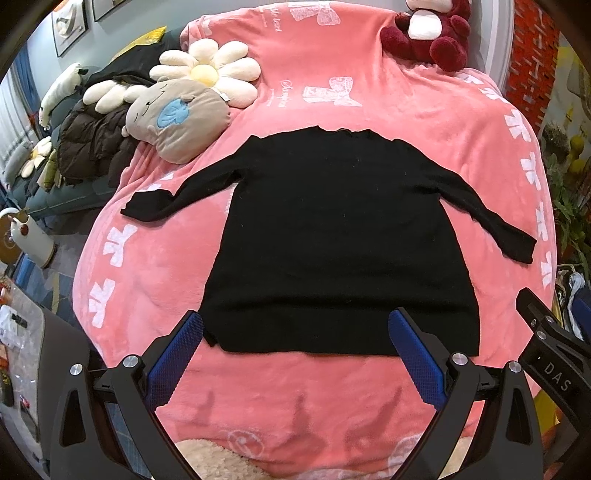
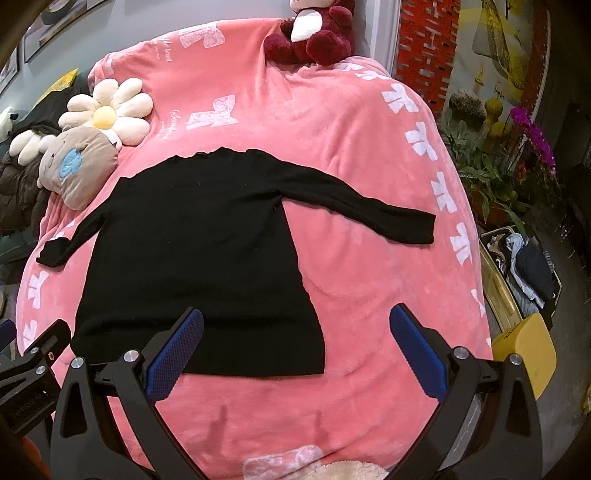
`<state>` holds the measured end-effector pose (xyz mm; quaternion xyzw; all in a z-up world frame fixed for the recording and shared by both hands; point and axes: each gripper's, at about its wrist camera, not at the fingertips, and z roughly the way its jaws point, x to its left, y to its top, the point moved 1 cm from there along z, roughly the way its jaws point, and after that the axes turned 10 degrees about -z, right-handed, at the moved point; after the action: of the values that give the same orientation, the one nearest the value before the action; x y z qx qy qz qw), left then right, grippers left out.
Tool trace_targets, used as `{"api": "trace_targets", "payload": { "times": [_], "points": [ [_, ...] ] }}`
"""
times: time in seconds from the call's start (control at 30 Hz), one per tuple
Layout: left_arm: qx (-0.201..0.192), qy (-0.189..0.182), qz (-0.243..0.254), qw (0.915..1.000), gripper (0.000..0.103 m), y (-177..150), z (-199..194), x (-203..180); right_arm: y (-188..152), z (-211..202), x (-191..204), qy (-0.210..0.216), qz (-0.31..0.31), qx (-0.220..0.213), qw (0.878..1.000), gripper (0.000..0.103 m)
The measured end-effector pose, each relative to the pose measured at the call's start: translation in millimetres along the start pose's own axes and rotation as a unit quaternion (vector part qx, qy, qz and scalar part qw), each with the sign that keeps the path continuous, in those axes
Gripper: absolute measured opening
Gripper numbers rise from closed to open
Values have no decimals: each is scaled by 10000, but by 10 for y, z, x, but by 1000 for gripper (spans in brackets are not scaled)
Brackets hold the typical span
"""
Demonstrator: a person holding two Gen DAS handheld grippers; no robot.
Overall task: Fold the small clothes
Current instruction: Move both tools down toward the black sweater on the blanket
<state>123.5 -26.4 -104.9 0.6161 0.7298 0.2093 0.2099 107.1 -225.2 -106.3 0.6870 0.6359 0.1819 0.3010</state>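
A black long-sleeved sweater point(image 1: 332, 240) point(image 2: 199, 251) lies flat on a pink blanket point(image 1: 424, 118) point(image 2: 332, 155), hem toward me, both sleeves spread out to the sides. My left gripper point(image 1: 295, 321) hovers open above the hem, blue pads wide apart and empty. My right gripper point(image 2: 297, 317) is open too, above the sweater's near right corner, nothing between its fingers. In the left wrist view the right gripper's black body point(image 1: 550, 347) shows at the right edge; in the right wrist view the left gripper's body point(image 2: 33, 362) shows at the left edge.
A flower cushion point(image 1: 210, 72) point(image 2: 105, 112) and a beige plush point(image 1: 177, 118) point(image 2: 77, 166) lie at the far left of the bed. A maroon teddy point(image 1: 432, 33) point(image 2: 314, 35) sits at the head. A basket of clothes point(image 2: 524, 273) and potted plants point(image 2: 491, 173) stand to the right.
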Motion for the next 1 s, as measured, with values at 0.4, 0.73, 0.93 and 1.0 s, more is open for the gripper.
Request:
{"api": "trace_targets", "payload": {
  "times": [0.4, 0.73, 0.93, 1.0],
  "points": [
    [-18, 54, 2, 10000, 98, 2, -21, -4, 0, 40, -39, 105, 44, 30, 9999, 98],
    [68, 294, 125, 9995, 98, 126, 310, -120, 73, 563, -584, -244, 258, 231, 9991, 98],
    [222, 321, 103, 9992, 98, 189, 604, -180, 117, 937, -720, -240, 328, 328, 9986, 98],
    [255, 339, 137, 9990, 98, 203, 703, -207, 119, 1087, -802, -171, 377, 342, 9986, 98]
  ]
}}
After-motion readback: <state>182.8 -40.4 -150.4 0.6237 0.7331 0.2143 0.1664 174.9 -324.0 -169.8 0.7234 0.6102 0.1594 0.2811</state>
